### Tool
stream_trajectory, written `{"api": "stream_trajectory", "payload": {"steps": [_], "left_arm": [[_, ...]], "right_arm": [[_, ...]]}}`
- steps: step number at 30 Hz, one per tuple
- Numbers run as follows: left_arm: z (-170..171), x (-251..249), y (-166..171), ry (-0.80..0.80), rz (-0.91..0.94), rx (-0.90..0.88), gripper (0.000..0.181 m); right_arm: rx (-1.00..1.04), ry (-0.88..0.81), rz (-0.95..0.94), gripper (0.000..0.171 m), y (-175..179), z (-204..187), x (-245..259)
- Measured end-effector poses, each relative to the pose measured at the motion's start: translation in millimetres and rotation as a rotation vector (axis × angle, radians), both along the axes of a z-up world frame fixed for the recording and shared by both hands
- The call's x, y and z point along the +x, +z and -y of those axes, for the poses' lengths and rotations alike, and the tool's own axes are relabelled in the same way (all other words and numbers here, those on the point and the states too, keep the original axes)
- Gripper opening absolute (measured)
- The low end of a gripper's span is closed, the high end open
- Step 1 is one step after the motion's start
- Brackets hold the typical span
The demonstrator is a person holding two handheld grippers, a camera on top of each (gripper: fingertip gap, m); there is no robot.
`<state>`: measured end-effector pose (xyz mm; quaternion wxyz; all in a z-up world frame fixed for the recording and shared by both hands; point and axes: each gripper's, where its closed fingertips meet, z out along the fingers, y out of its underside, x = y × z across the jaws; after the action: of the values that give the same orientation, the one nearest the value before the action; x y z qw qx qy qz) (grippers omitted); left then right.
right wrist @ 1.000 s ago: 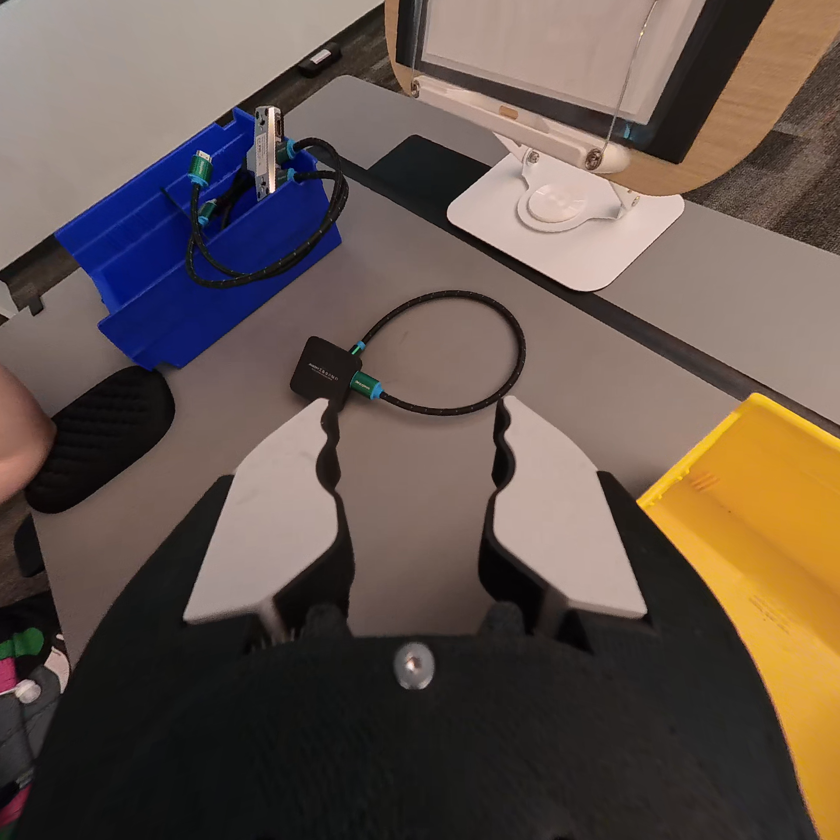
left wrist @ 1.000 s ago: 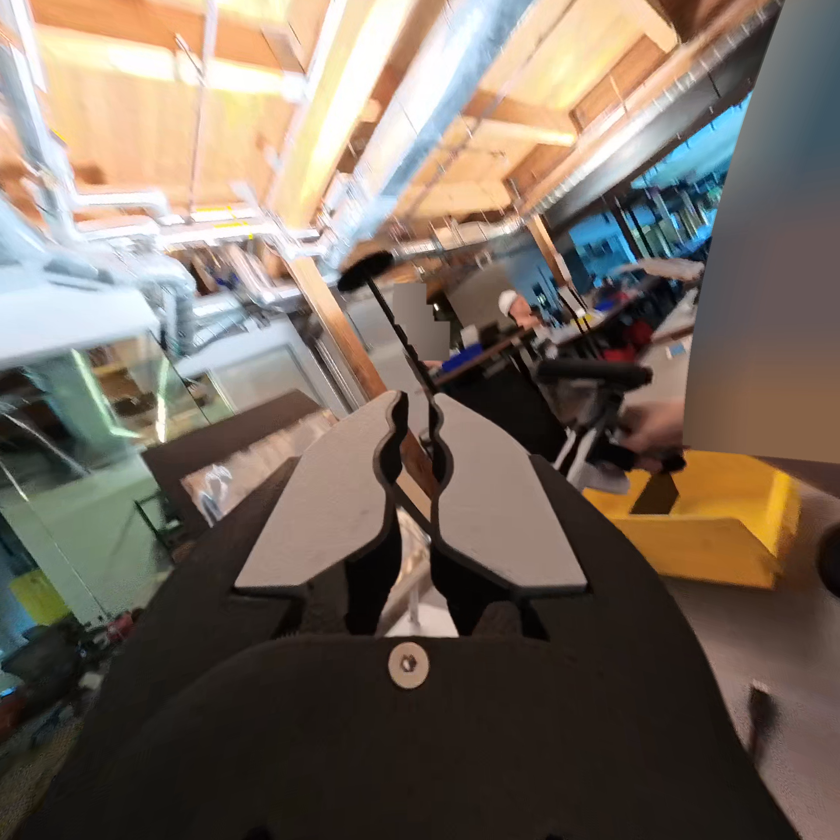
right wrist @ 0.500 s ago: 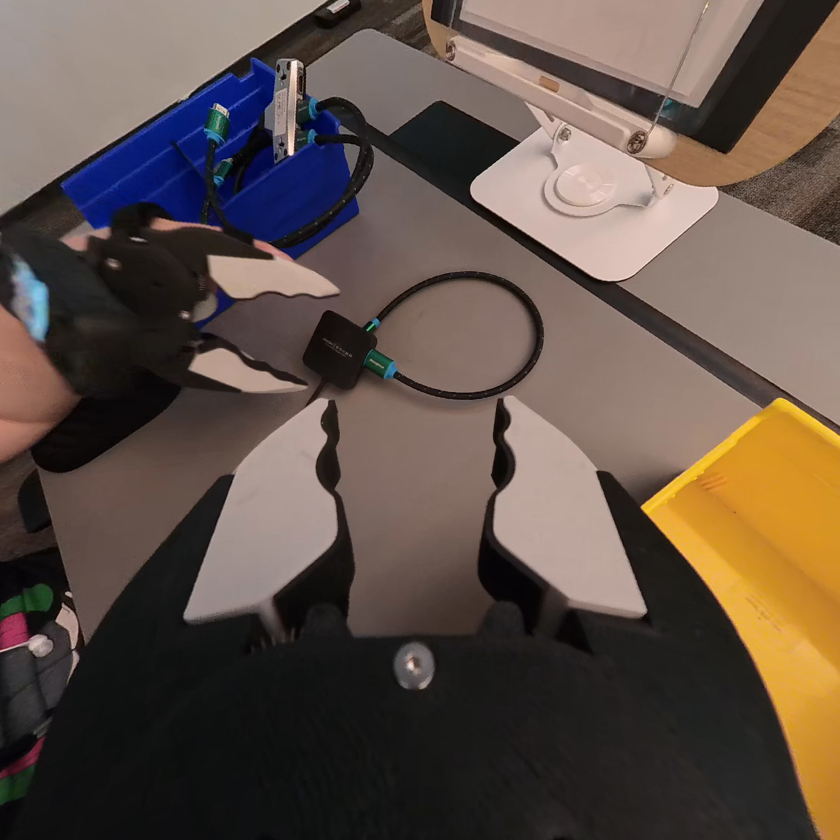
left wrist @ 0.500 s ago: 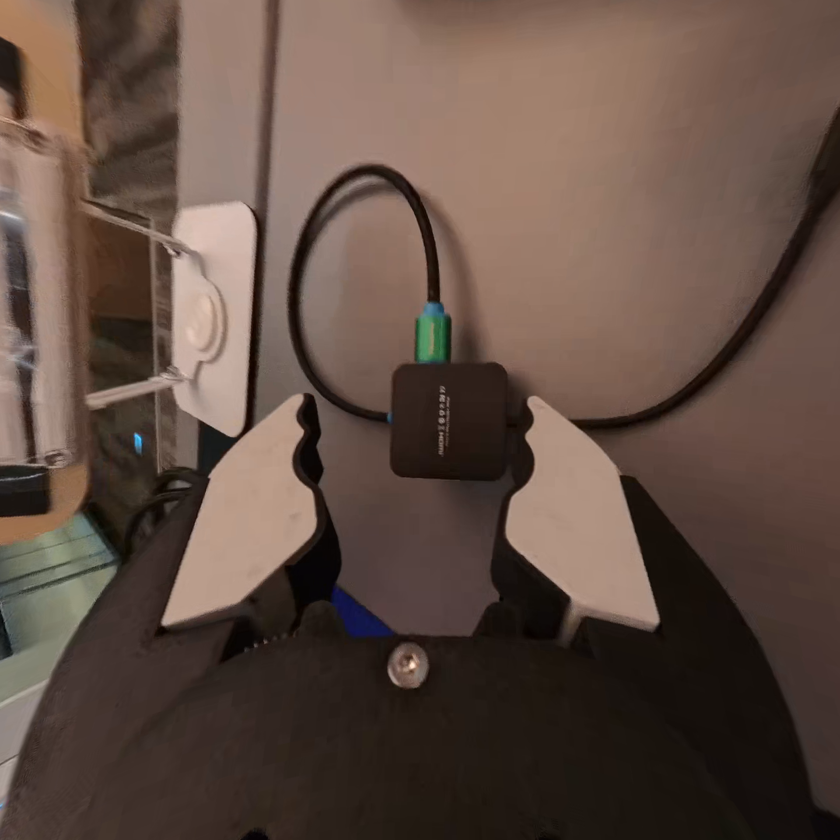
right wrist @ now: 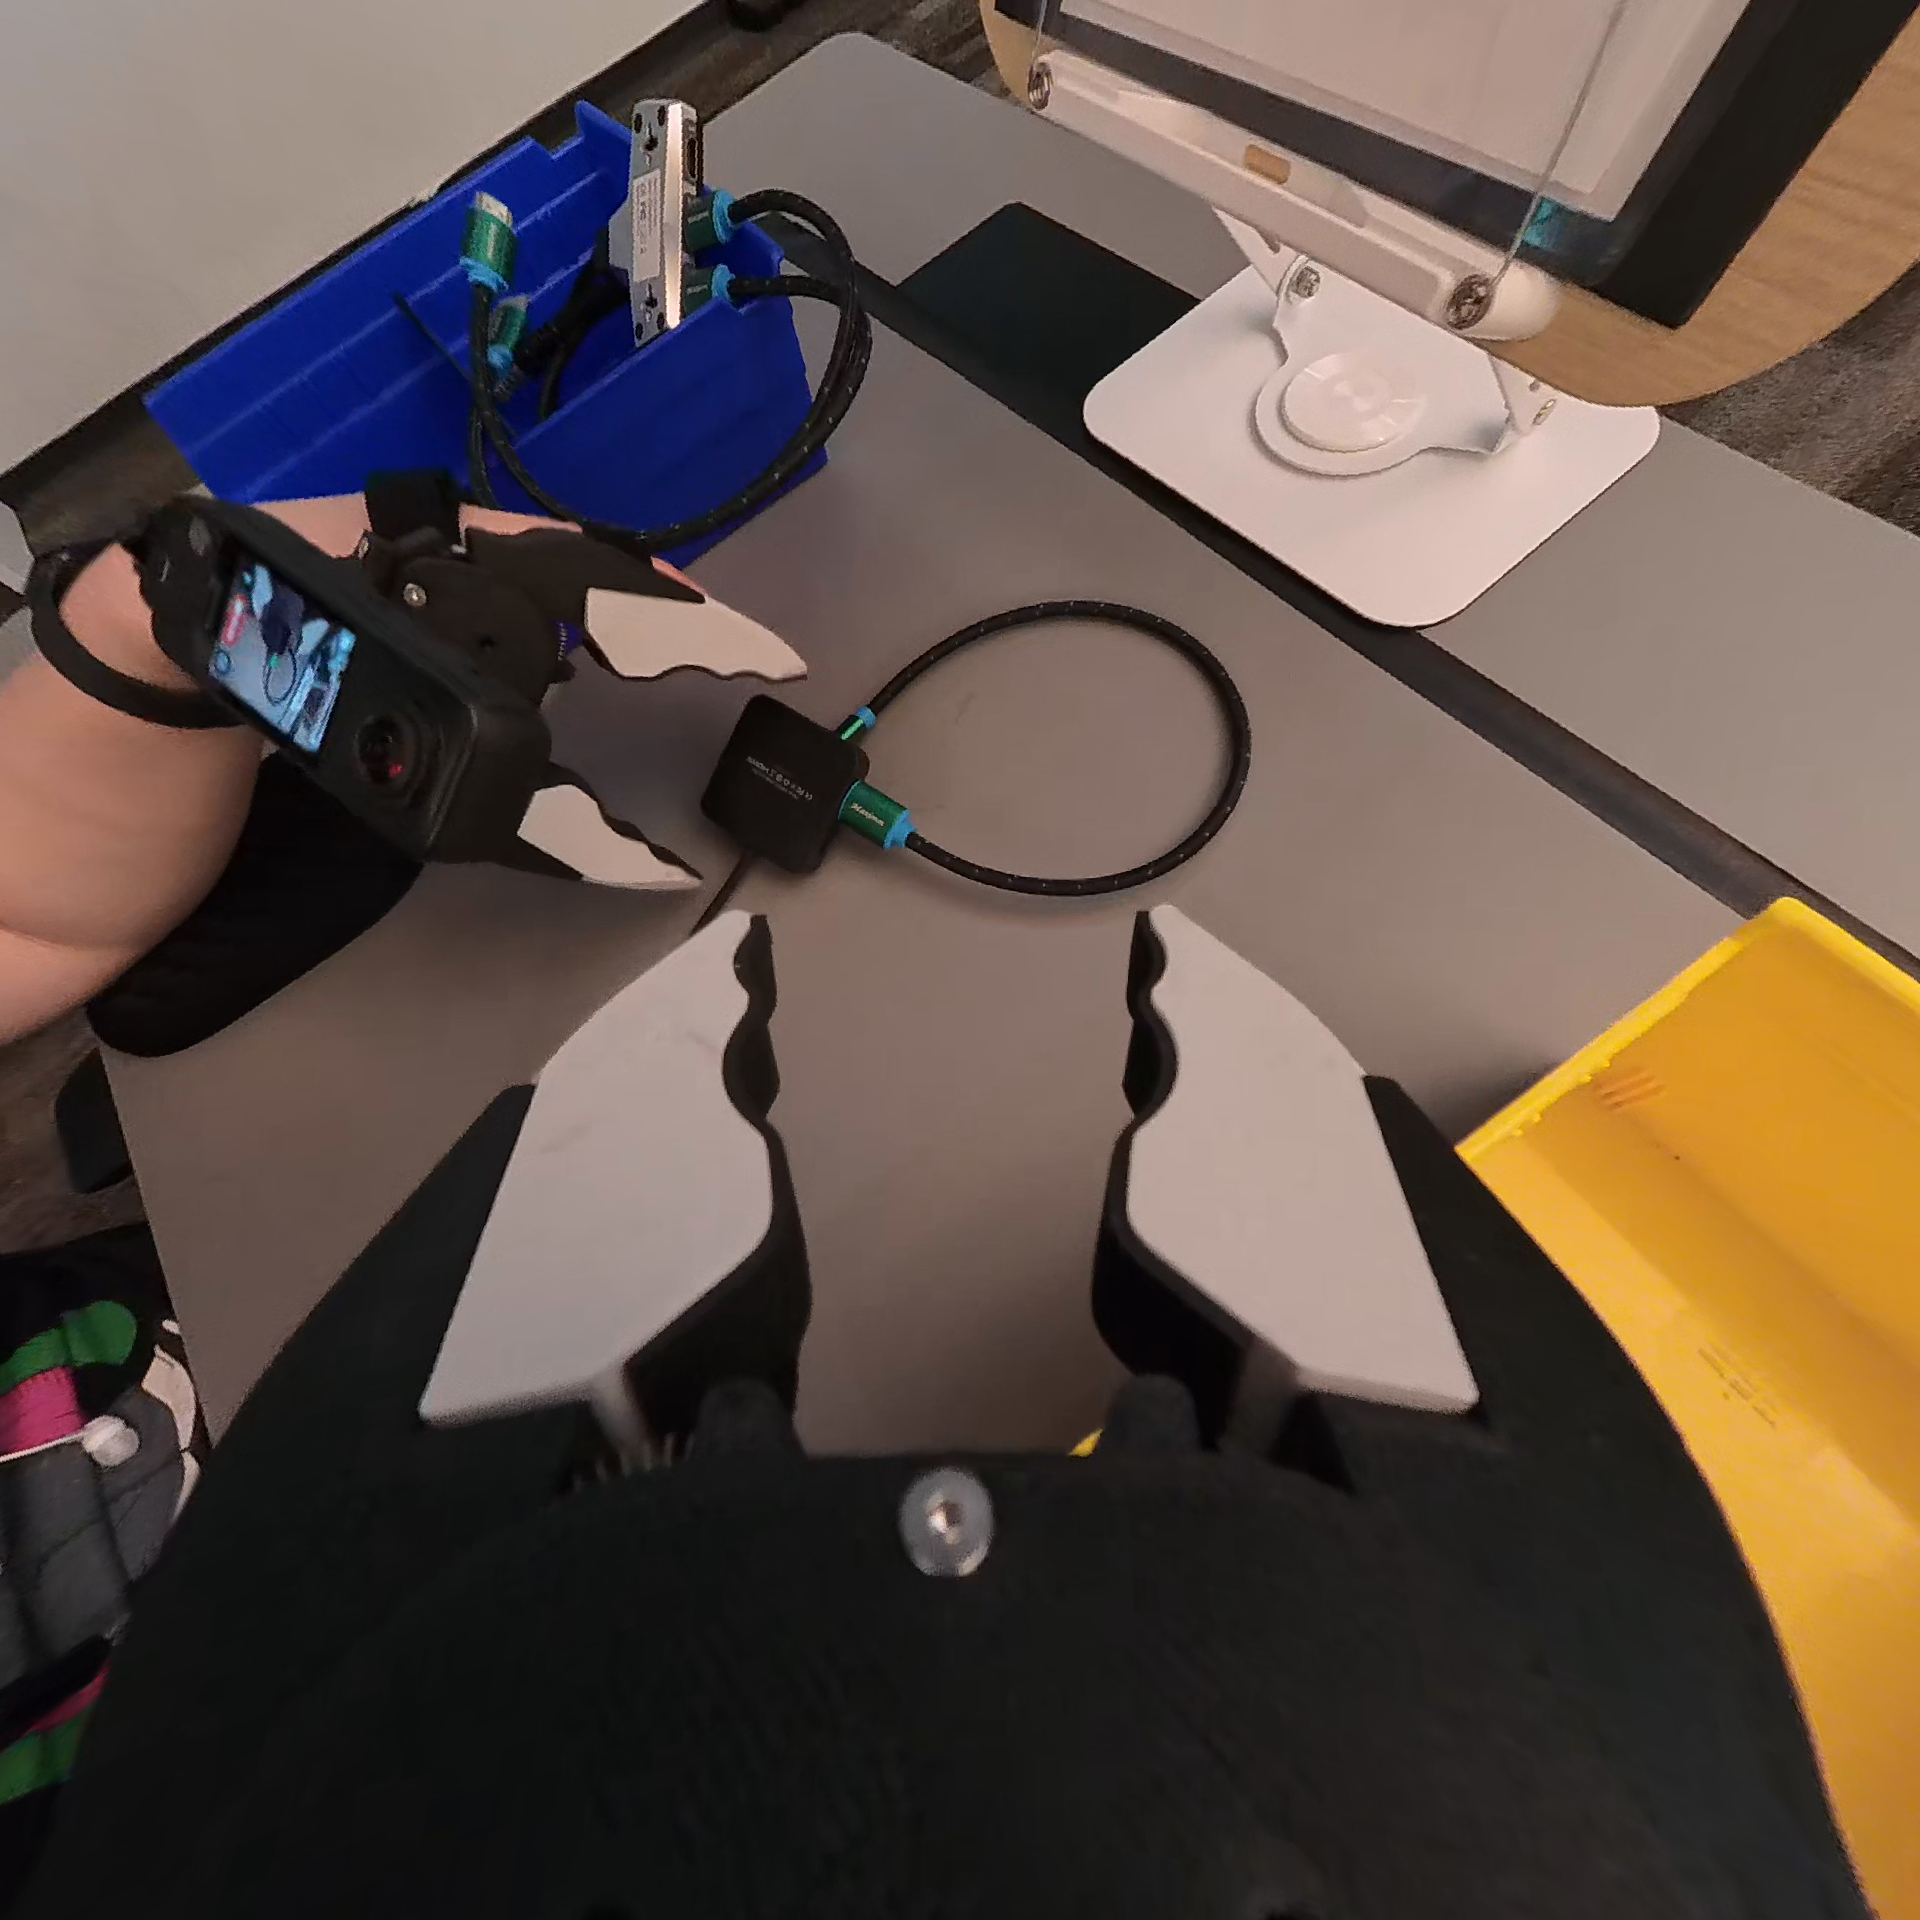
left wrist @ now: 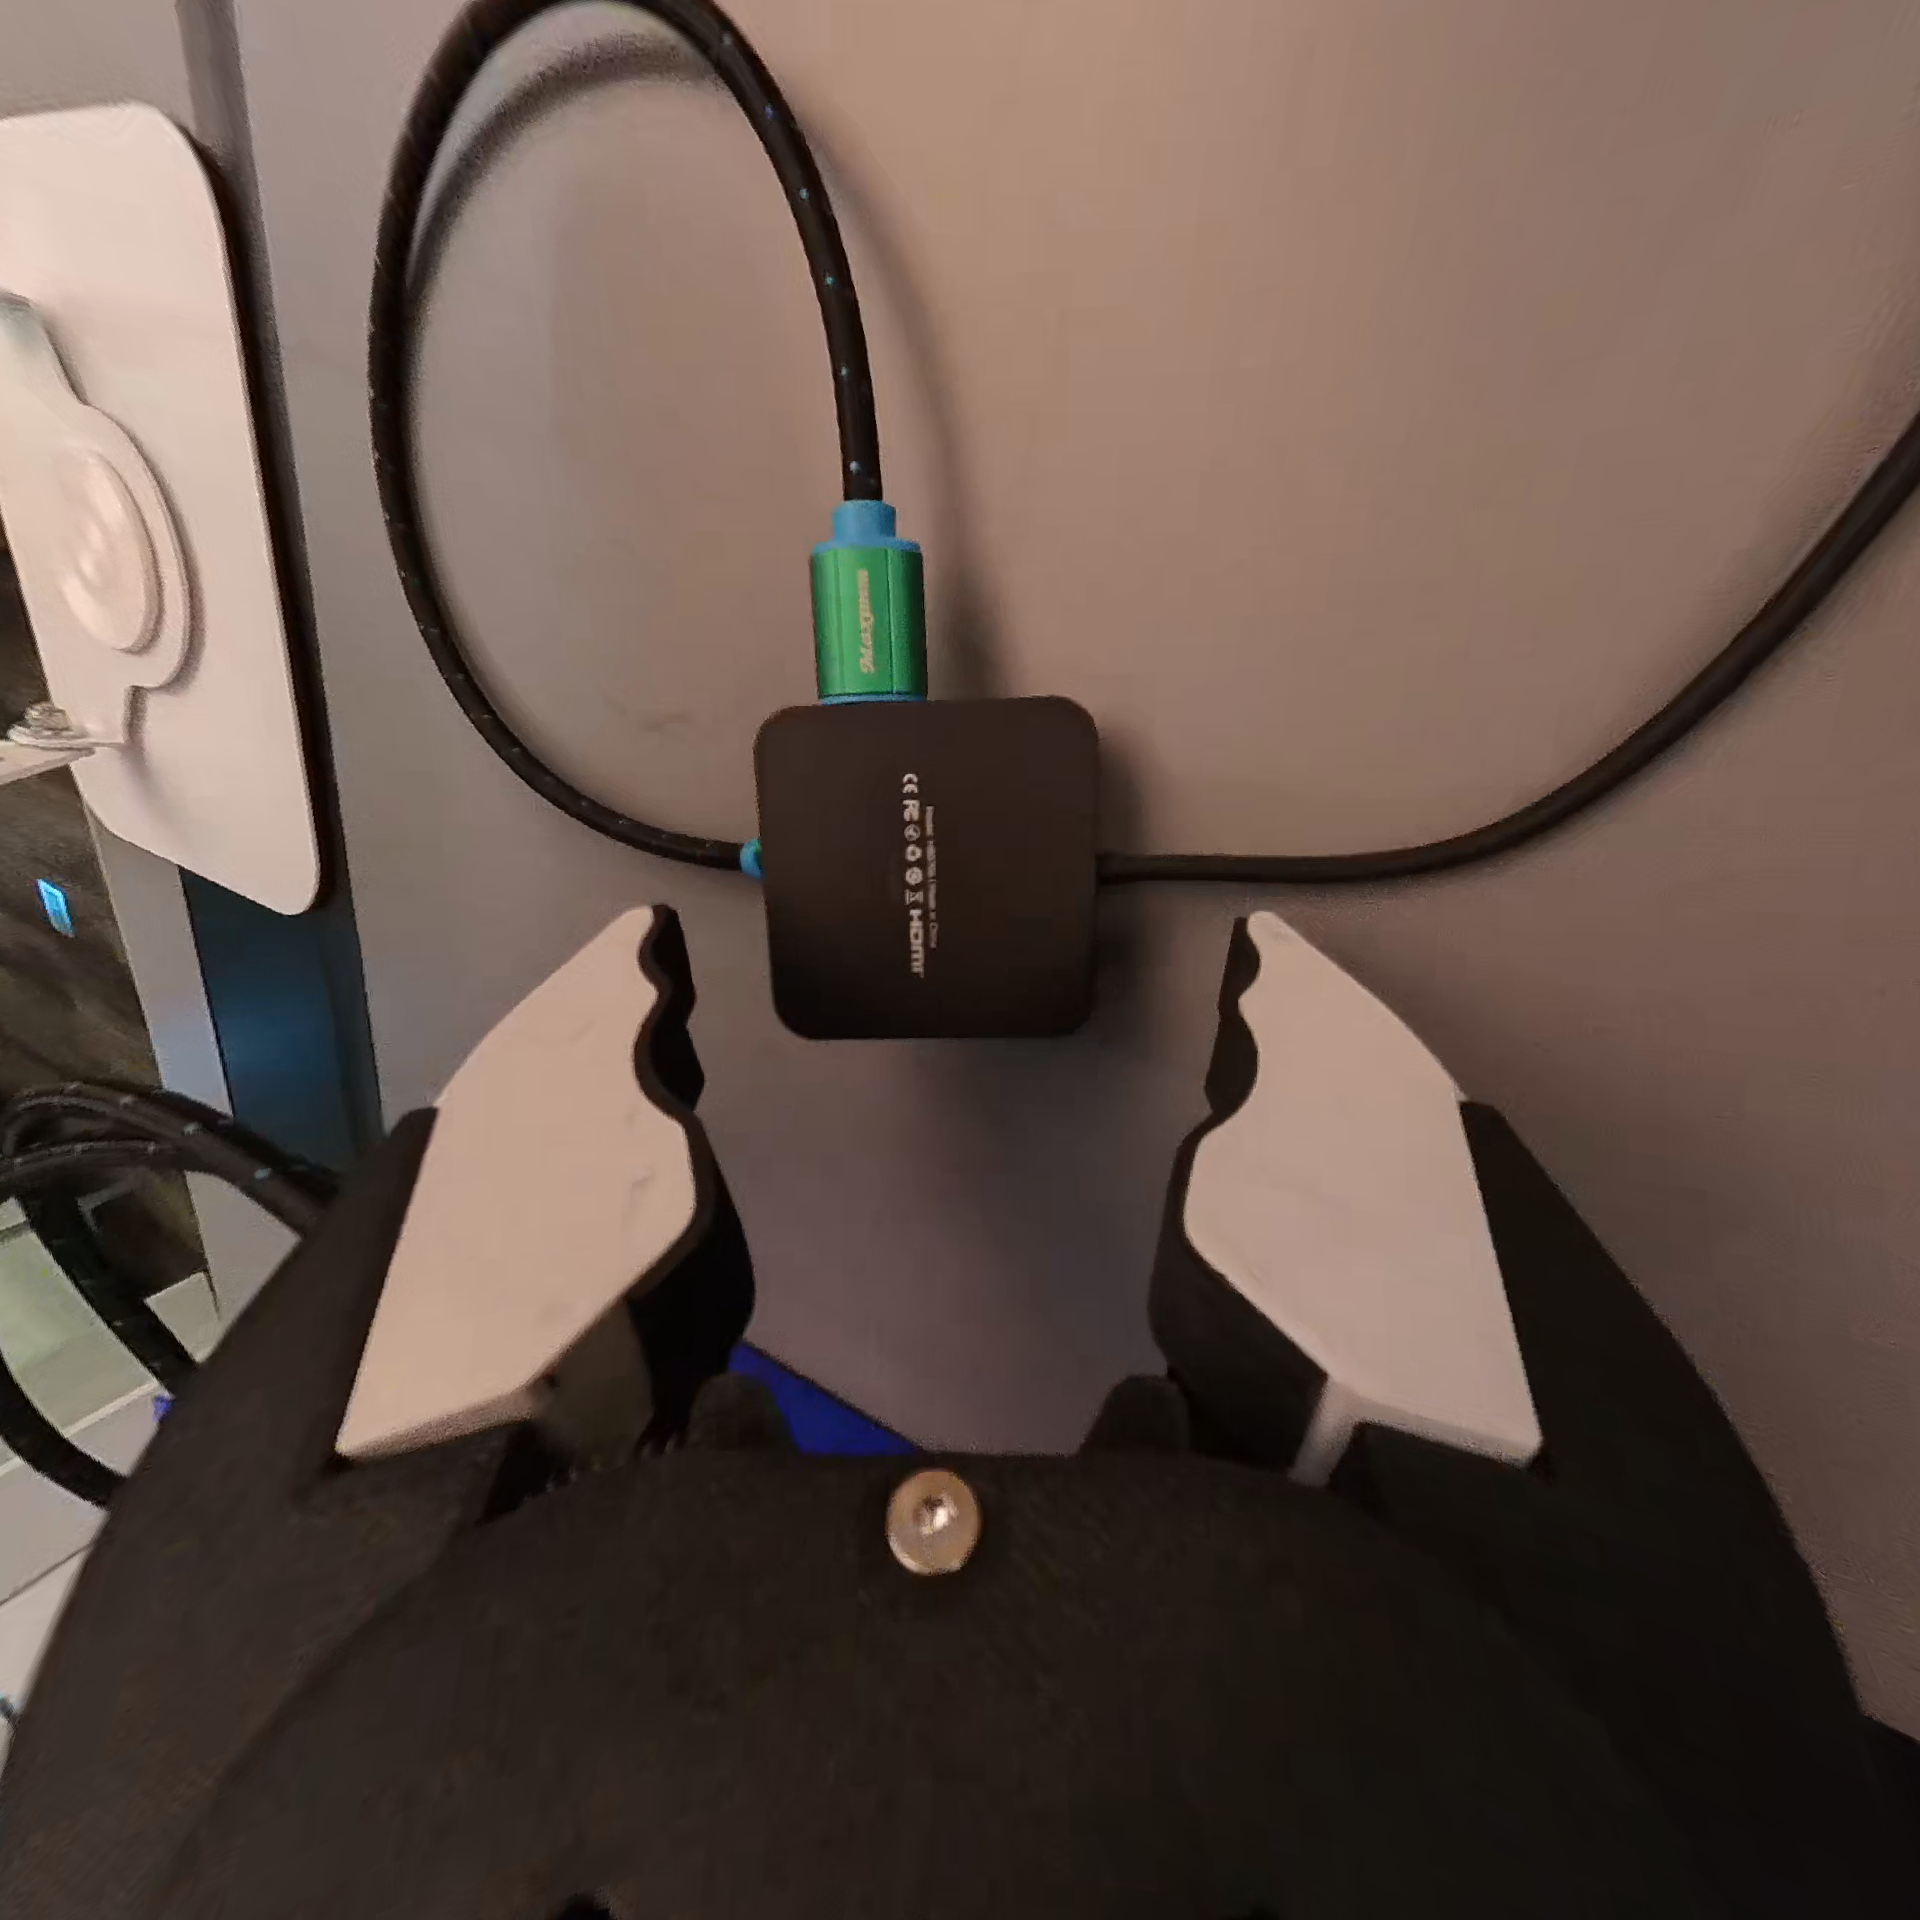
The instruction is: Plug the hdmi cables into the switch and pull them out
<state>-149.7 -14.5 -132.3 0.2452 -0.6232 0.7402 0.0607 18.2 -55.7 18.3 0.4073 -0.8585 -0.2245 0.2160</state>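
Advanced since the earlier frame, left gripper (left wrist: 951, 925) fingers spread toward switch (left wrist: 928, 868) at 12 o'clock; green plug (left wrist: 868, 615) axis 12–6; right gripper (right wrist: 945, 920) spread, farther

Open tabletop around the switch

Bare grey table (right wrist: 966, 1049) lies before the switch (right wrist: 781, 795); a blue bin (right wrist: 665, 436), a white stand (right wrist: 1382, 520) and a yellow bin (right wrist: 1714, 1195) (right edge) hem it in.

The left wrist view is aimed steeply down, close over the switch (left wrist: 925, 868) at frame centre. The right wrist view is set higher and farther back — the same switch (right wrist: 787, 784) and looped cable (right wrist: 1195, 821) are shared, mid-frame.
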Motion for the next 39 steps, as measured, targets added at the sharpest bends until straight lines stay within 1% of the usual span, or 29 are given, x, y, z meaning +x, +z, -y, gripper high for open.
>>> {"api": "stream_trajectory", "payload": {"steps": [3,5,8,10,15,18,21,23,25,26,29,31,35,39], "left_arm": [[-7.5,-6.0,-5.3,0.016,-0.03,-0.015,0.093],[-14.0,-10.8,-10.4,0.022,-0.075,0.001,0.092],[-21.9,-7.7,-12.0,0.03,-0.083,0.028,0.088],[-17.1,-5.2,-15.1,0.014,-0.083,-0.006,0.071],[-20.5,-7.5,-12.1,0.052,-0.119,0.0,0.071],[-19.5,-6.5,4.4,0.088,-0.102,0.004,0.071],[-13.1,-5.6,30.5,0.081,-0.021,0.0,0.07],[-5.7,-7.6,50.1,0.074,0.044,-0.032,0.07],[1.8,-10.3,70.1,0.06,0.122,-0.066,0.07],[5.2,-12.0,79.2,0.046,0.157,-0.075,0.07],[17.0,-17.1,100.2,0.016,0.244,-0.131,0.07],[24.5,-19.3,109.6,-0.006,0.28,-0.157,0.07],[40.1,-19.4,123.0,-0.062,0.326,-0.187,0.07],[59.7,-16.9,138.2,-0.145,0.383,-0.231,0.07]], "right_arm": [[-0.01,0.007,0.01,0.066,-3.6,-1.3,-3.2],[-0.022,0.014,0.02,0.066,-7.0,-1.7,-5.9],[-0.037,0.023,0.048,0.066,-12.9,-2.0,-8.3],[-0.044,0.03,0.06,0.066,-15.6,-1.8,-9.8],[-0.051,0.048,0.062,0.065,-20.0,-2.9,-15.3],[-0.006,0.081,0.089,0.064,-20.7,-6.3,-20.1],[0.085,0.163,0.129,0.062,-18.8,-7.6,-31.9],[0.182,0.288,0.188,0.062,-19.7,-1.2,-47.2],[0.275,0.456,0.28,0.062,-27.7,13.0,-66.5],[0.34,0.492,0.34,0.062,-30.6,13.4,-74.1],[0.507,0.52,0.482,0.062,-37.6,5.2,-100.3],[0.562,0.489,0.513,0.062,-43.2,-4.2,-117.8],[0.535,0.387,0.416,0.062,-58.2,-21.9,-146.1],[0.48,0.424,0.289,0.064,-74.9,-18.3,-169.6]]}}
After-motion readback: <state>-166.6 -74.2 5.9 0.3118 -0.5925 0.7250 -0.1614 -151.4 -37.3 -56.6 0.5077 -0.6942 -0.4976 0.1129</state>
